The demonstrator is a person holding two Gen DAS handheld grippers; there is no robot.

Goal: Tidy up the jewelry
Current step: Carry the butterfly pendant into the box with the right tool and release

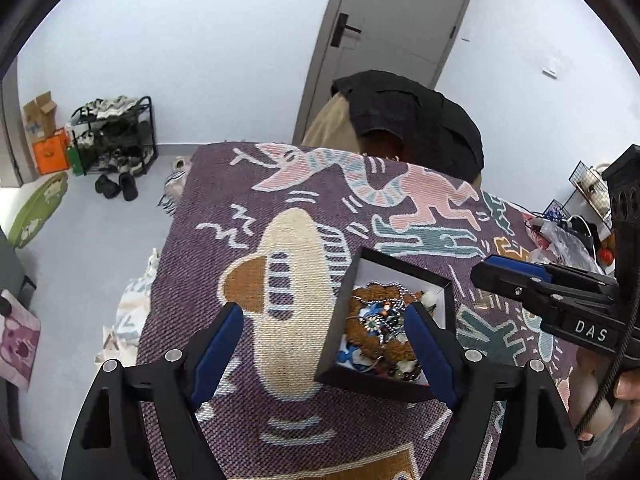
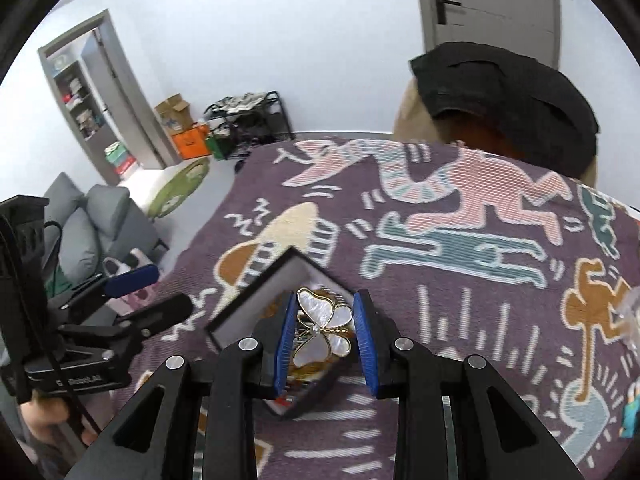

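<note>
Butterfly brooch (image 2: 322,330) hangs between the right gripper (image 2: 326,336) pads, jaws seemingly parted, jewelry box (image 2: 256,292) directly beneath toward 12 o'clock; left gripper (image 1: 326,354) gapes empty.

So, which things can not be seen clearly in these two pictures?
- Right wrist view: the right tongs and the butterfly clip cover most of the box.
- Same view: whether the pads touch the clip.
- Left wrist view: the jewelry is a tangle, too small to separate.

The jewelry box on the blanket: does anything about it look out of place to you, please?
The jewelry box sits askew to the blanket, its contents heaped together. Nothing looks spilled or damaged.
</note>
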